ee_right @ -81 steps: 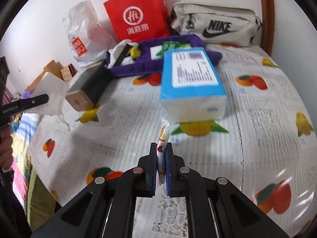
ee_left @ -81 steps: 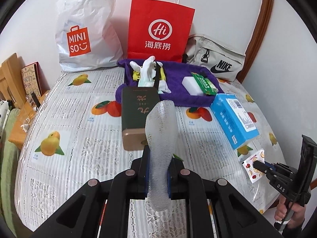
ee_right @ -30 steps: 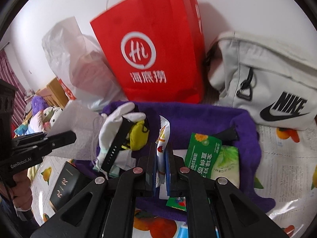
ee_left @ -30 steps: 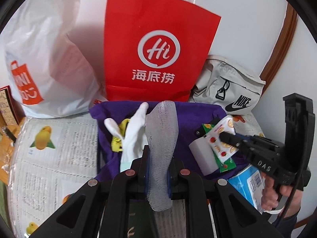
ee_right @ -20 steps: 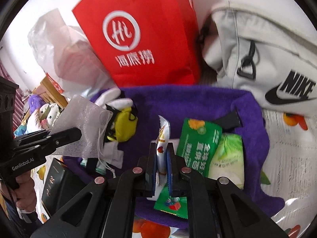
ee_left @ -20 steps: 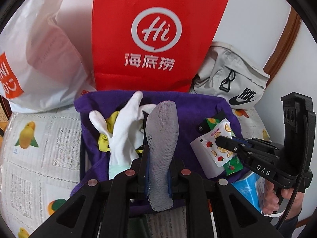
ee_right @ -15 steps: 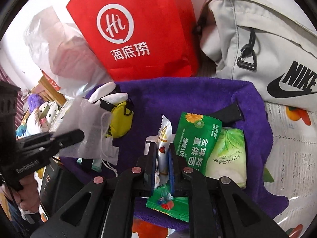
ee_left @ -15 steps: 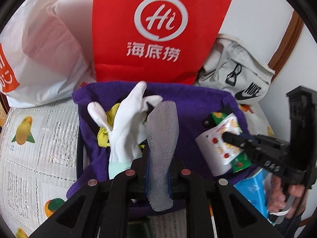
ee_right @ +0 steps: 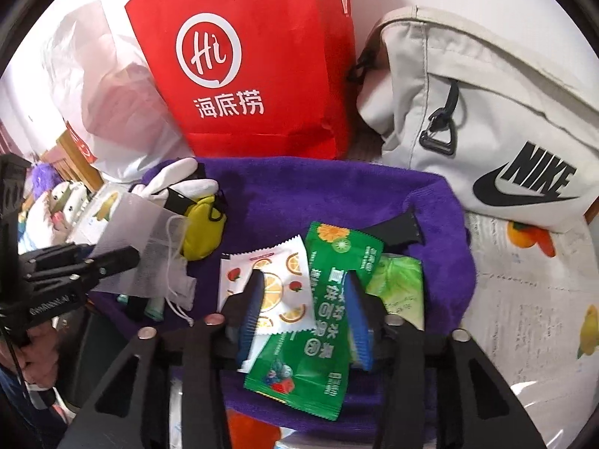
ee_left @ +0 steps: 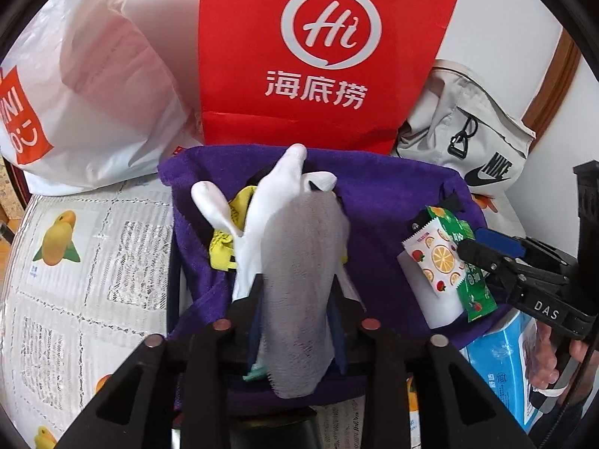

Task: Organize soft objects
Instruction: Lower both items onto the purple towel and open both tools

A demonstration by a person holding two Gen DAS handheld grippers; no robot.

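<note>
Mesh pouch of thin white gauze hangs between my left fingers, which have just been spreading; the pads stand slightly off its sides now, so it is loose and slumping onto the white cotton glove at the near left of the purple towel-lined tray. It looks almost weightless and floppy, with no stiffness to push against, so I judge it wants a pinch across the flat body, not the drawstring, and it may cling to rubber pads on release. My right fingers have also just been parting, and the small white sachet printed with orange slices lies free between them, flat on the green foil packets in the tray's near right. That sachet seems light, crinkly and slick; an edge-on pinch near its sealed end should hold best. Beyond the glove sits a yellow fabric pouch. Farther back, against the wall, stand a red paper carrier bag, a white plastic shopping bag and a pale grey sling bag on the fruit-print table.
</note>
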